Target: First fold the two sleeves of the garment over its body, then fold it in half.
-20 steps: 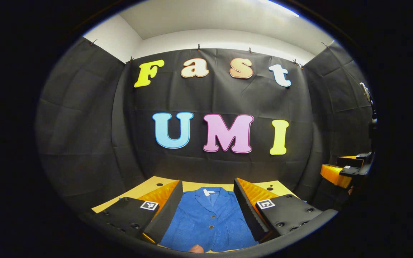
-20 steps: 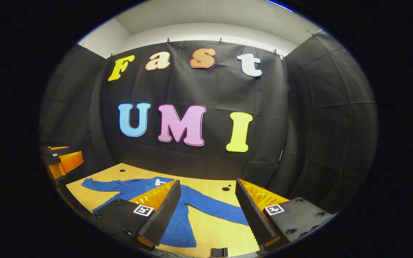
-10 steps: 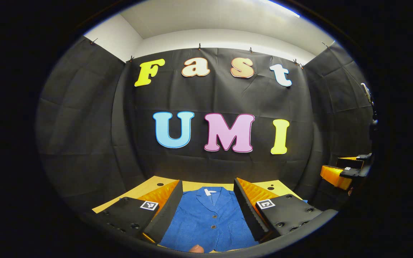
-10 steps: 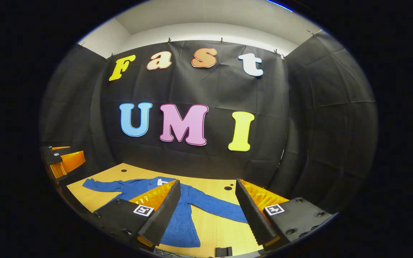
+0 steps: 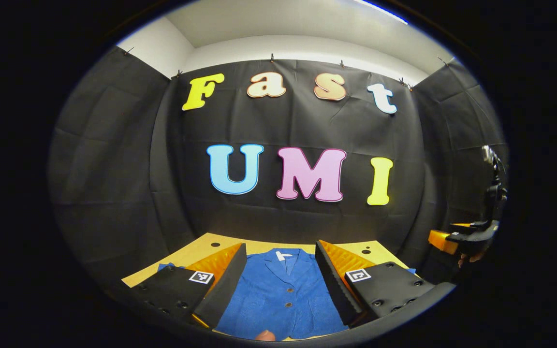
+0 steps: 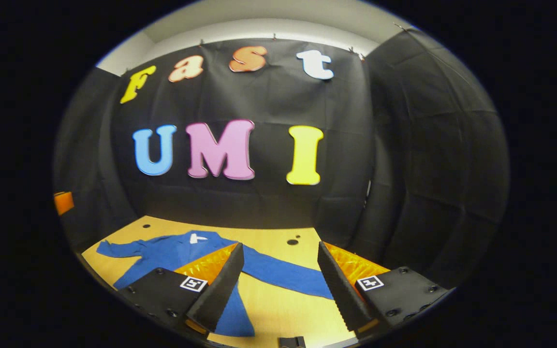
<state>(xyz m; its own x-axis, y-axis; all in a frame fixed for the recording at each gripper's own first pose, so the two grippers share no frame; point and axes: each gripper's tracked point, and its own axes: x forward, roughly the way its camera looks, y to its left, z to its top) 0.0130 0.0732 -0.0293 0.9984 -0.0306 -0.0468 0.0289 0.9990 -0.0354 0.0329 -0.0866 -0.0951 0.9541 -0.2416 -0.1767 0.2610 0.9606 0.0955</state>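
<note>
On the wooden table [image 6: 278,297] a blue buttoned garment [image 5: 278,295] lies flat, sleeves spread; left gripper [image 5: 278,285] and right gripper [image 6: 278,285] gape, holding nothing; black cloth behind.

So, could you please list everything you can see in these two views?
Jacket: one, blue, spread flat on the table, sleeves out to the sides.
Table: one, light wood, under the jacket.
Wall: black cloth, behind the table.
Left gripper: one, open, above the jacket's front.
Right gripper: one, open, above the jacket's sleeve; also at the right edge of the left gripper view.
</note>
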